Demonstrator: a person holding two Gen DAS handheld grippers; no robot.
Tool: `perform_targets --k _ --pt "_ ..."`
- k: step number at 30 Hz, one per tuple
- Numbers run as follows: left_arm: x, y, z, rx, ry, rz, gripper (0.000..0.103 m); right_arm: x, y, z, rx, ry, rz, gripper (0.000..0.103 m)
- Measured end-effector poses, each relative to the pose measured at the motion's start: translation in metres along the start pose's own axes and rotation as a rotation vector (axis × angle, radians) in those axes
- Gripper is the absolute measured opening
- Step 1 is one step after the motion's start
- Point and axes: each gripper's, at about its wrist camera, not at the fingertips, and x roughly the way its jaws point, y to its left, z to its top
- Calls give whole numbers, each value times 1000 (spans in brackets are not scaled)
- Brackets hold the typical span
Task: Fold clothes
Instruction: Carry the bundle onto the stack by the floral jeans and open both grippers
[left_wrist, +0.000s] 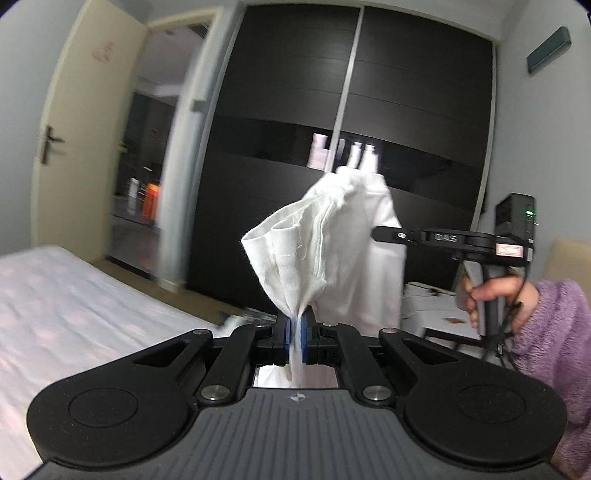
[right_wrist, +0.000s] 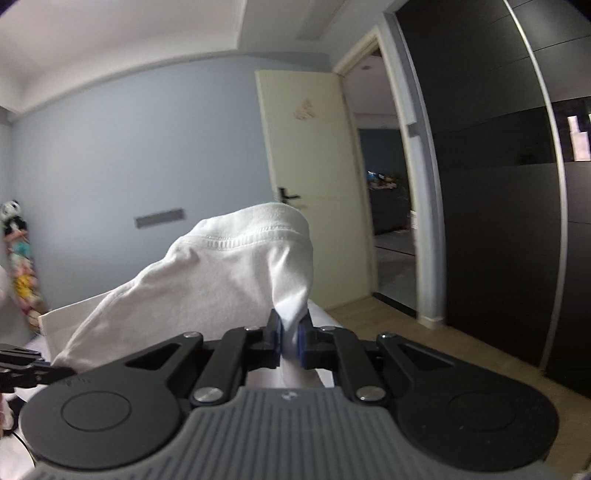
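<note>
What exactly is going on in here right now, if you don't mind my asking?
A person is handling a white garment with two hand-held grippers. The left gripper and the right gripper are each shut on a pinch of the fabric, holding it up in the air beside the bed. No fold is made yet.

"DAS" — on the right gripper (left_wrist: 384, 235)

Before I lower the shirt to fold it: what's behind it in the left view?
Behind the white shirt: a dark wardrobe and pale bottles on its shelf. The shirt covers the wardrobe's lower middle.
</note>
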Motion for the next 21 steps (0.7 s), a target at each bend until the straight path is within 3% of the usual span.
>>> perform_targets --k 6,14,21 --pt "20 5 -28 -70 80 -63 3 15 -37 -14 4 119 -54 10" --pt "68 59 -82 -165 240 58 3 97 -65 -71 60 312 -39 10" --pt "93 113 -98 -205 300 143 3 183 -48 -104 62 407 11 10"
